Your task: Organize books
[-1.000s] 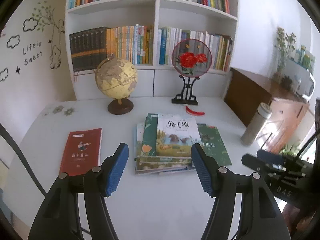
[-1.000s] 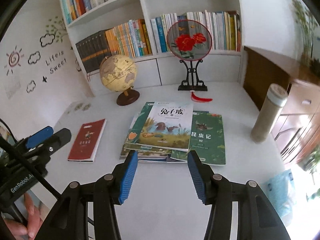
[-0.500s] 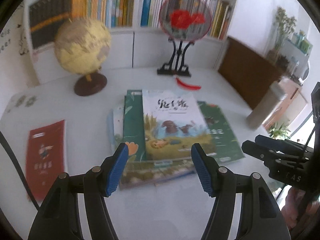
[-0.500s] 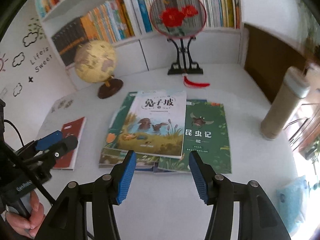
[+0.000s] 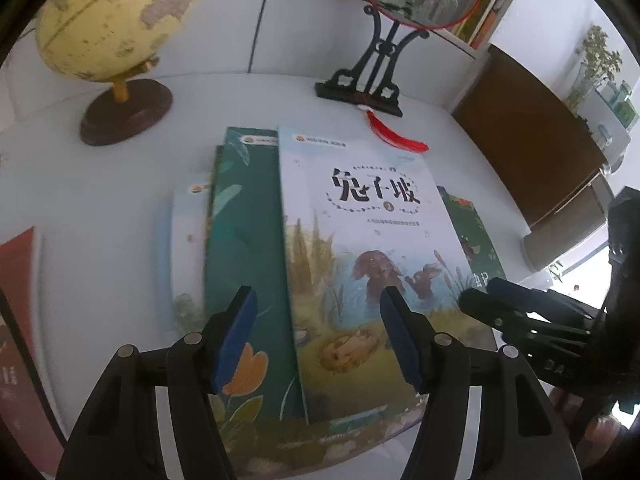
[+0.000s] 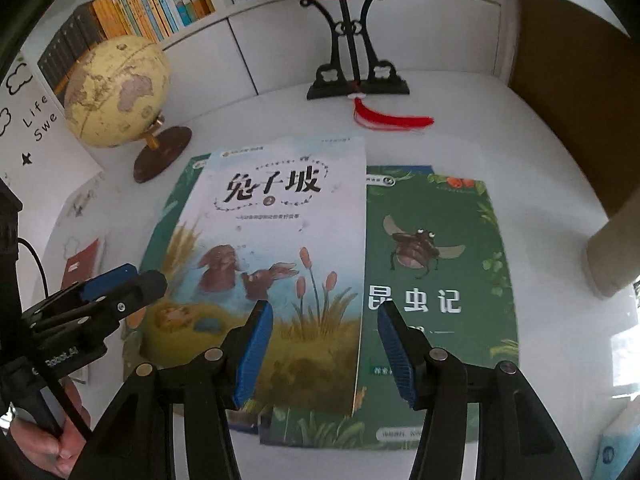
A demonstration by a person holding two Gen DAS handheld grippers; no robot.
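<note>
Though loosely stacked, books (image 6: 288,248) overlapping askew

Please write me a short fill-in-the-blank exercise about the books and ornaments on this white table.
1. The top book of the stack shows two ____ in water among reeds.
2. The green book lying partly under it shows a flying ____.
3. A red ____ lies on the table in front of the black fan stand.
4. The ____ stands on a round brown base at the back left.

Missing words: rabbits; beetle; tassel; globe
</note>
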